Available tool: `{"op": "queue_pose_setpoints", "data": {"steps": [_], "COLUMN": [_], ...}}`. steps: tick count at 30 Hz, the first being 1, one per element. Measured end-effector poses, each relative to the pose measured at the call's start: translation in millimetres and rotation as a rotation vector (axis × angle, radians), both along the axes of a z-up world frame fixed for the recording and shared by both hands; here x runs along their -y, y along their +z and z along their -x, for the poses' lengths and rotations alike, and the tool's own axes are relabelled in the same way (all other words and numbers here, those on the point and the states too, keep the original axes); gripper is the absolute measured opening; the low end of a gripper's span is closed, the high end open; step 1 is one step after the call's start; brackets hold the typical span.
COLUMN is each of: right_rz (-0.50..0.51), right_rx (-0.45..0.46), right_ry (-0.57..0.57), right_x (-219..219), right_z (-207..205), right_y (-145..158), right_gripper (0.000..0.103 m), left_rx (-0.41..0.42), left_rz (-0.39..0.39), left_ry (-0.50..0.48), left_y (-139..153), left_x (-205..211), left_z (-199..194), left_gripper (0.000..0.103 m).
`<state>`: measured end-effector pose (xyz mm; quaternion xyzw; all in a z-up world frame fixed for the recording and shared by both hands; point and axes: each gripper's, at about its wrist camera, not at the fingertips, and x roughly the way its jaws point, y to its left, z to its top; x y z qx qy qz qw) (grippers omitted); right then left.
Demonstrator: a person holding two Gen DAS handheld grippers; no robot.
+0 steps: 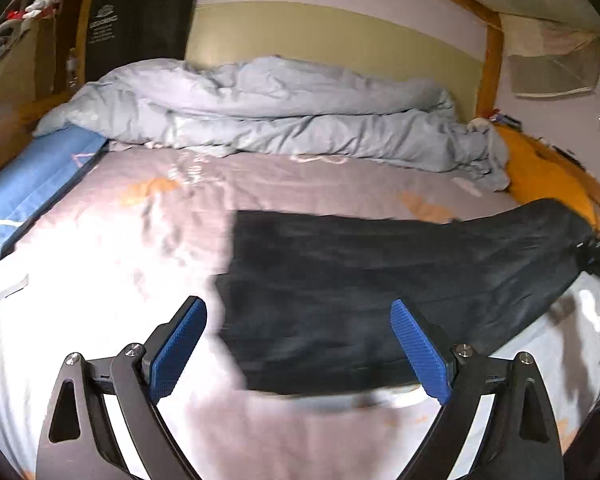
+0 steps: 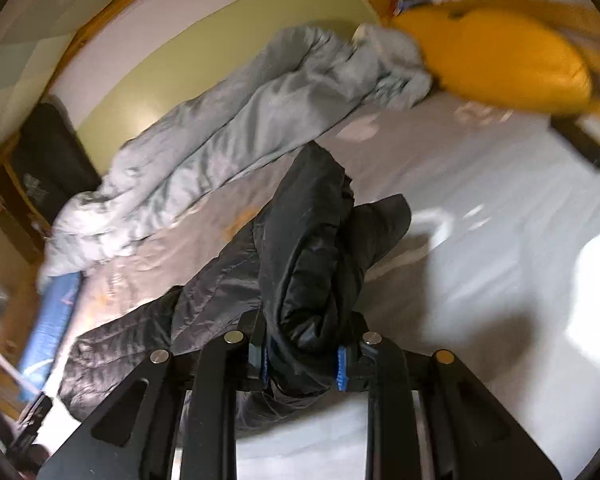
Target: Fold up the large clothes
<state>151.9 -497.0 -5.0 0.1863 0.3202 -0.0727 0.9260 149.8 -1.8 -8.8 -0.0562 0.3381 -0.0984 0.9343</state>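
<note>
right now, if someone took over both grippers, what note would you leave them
Left gripper: open, nothing between the pads, above the near edge of the dark garment.
Right gripper: shut on a bunched end of that garment, lifted off the sheet.
Where things are: the garment lies across the bed sheet, its right end raised; the grey duvet is heaped along the far side, the yellow pillow at the corner.
Done: garment looks partly doubled over, blurred.
Left: bring the held end over, flatten, finish folding.
</note>
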Motion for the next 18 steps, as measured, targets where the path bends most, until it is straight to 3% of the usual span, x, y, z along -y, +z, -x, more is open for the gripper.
{"op": "queue_pose_setpoints", "data": {"steps": [5, 8, 10, 11, 13, 14, 16, 18], "right_rz": [0.086, 0.139, 0.170, 0.173, 0.156, 0.147, 0.149, 0.147], "right_rx": [0.029, 0.052, 0.072, 0.085, 0.123, 0.146, 0.200, 0.243], "right_ry": [-0.006, 0.005, 0.007, 0.003, 0.021, 0.037, 0.091, 0.170], "right_x": [-2.1, -16.1, -31.9, -39.9, -60.5, -72.1, -103.5, -139.2], "right_z": [4.2, 4.3, -1.7, -4.3, -8.5, -9.5, -8.4, -6.1], "right_y": [18.2, 27.0, 34.2, 38.0, 47.9, 53.1, 64.9, 73.4], "right_gripper": [0.022, 0.022, 0.022, 0.022, 0.022, 0.022, 0.022, 0.022], "left_rx": [-0.061, -0.115, -0.116, -0.114, -0.119, -0.120, -0.108, -0.096], "left_rz": [-0.018, 0.105, 0.188, 0.203, 0.242, 0.262, 0.260, 0.215], "left_ry": [0.021, -0.103, -0.170, -0.167, -0.148, -0.150, -0.150, -0.158], "left_y": [-30.1, -51.6, -62.8, -67.4, -73.3, -74.0, -71.4, -66.5], "left_x": [-14.9, -15.5, -17.1, -18.9, -22.5, -23.6, -23.3, -18.9], "left_z": [-24.1, -37.0, -45.4, -48.8, -53.4, -54.2, -51.1, -45.9], "left_gripper": [0.094, 0.088, 0.070, 0.066, 0.045, 0.041, 0.027, 0.022]}}
